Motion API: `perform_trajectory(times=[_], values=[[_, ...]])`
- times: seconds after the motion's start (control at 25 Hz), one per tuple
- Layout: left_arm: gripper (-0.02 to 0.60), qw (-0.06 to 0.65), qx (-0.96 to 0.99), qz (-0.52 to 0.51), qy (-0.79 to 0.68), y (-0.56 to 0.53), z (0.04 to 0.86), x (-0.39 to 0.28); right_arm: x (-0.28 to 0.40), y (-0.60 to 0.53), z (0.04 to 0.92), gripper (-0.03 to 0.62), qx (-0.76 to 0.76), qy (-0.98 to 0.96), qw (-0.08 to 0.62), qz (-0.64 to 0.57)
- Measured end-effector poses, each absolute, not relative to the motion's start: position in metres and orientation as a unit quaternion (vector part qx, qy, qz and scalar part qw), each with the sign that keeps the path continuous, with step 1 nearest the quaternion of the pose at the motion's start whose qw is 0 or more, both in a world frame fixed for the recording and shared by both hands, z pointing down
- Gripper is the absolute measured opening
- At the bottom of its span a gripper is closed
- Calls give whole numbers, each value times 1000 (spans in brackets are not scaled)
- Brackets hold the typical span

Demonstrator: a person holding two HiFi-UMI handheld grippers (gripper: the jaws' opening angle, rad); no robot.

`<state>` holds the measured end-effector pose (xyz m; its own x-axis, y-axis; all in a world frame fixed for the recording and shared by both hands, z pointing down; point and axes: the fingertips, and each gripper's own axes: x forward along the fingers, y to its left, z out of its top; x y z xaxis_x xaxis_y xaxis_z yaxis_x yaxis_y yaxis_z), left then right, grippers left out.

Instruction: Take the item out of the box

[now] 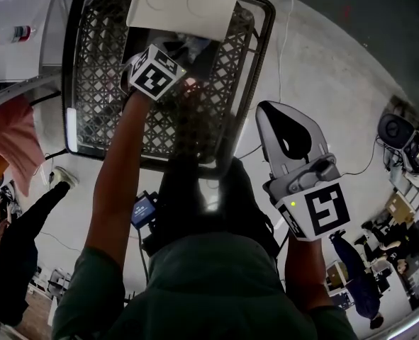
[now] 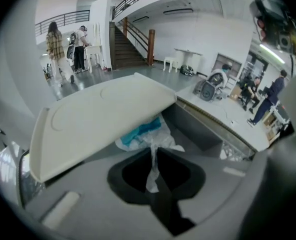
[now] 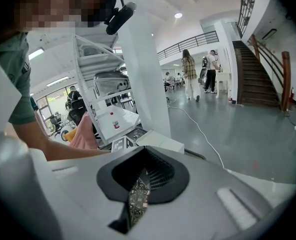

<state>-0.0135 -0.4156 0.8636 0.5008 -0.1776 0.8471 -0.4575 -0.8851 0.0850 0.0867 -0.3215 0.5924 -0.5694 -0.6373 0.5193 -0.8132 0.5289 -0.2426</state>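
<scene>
Pinching the plastic wrap of the item, the left gripper is gripping it with jaws almost together, low inside the open box, which is sitting in a black basket. Lifting the item out is not yet done. The right gripper is hovering aside, jaws nearly touching, empty.

Basket: black lattice plastic basket on grey floor, at 12 o'clock.
Box: white-lidded box inside basket, far side.
Bag: crumpled clear plastic bag in box, under lid.
Right tool: outside basket, 4 o'clock.
</scene>
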Motion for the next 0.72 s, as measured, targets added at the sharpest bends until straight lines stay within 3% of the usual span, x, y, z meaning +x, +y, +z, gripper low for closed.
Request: perform_trajectory(times=[0.72], values=[[15, 143, 866, 425, -221, -385, 787, -35, 79, -310, 526, 6, 425, -871, 169, 180]])
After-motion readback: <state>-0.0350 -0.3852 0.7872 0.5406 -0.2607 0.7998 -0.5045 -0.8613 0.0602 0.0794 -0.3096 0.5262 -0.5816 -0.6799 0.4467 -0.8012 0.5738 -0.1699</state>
